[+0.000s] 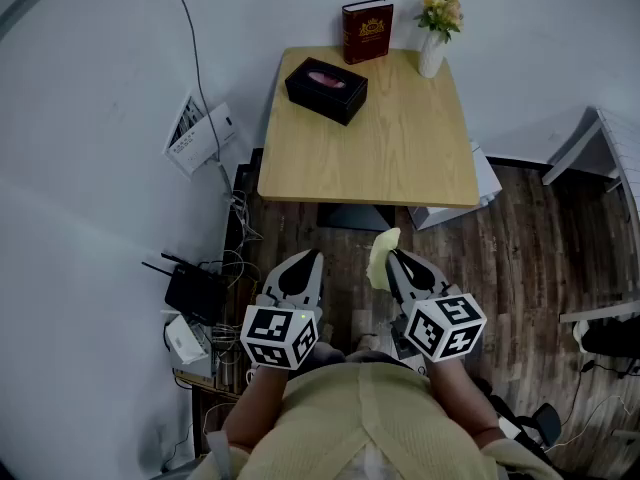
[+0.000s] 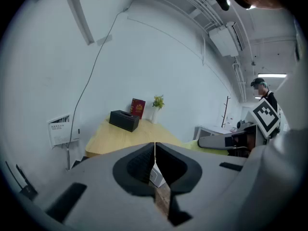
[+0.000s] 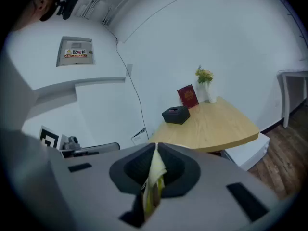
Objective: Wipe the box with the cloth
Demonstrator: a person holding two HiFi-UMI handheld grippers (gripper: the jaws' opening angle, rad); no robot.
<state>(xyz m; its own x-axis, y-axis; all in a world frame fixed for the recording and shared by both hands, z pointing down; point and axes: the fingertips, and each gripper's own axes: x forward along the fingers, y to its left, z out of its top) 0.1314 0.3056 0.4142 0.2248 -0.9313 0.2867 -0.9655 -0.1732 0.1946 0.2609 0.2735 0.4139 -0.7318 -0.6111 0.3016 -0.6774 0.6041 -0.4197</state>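
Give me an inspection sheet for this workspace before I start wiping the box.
Surface: wooden table, mostly bare, both grippers short of it.
Job's things: black box on the table's far left corner; yellow cloth off the table, in the right gripper.
Clutter: red book and vase of flowers at the table's far edge.
Grippers: left gripper jaws together, empty; right gripper jaws closed on the cloth.
Cables: one cable running up the wall; a tangle by the black router.
Surroundings: wood floor, white wall, papers on the wall.
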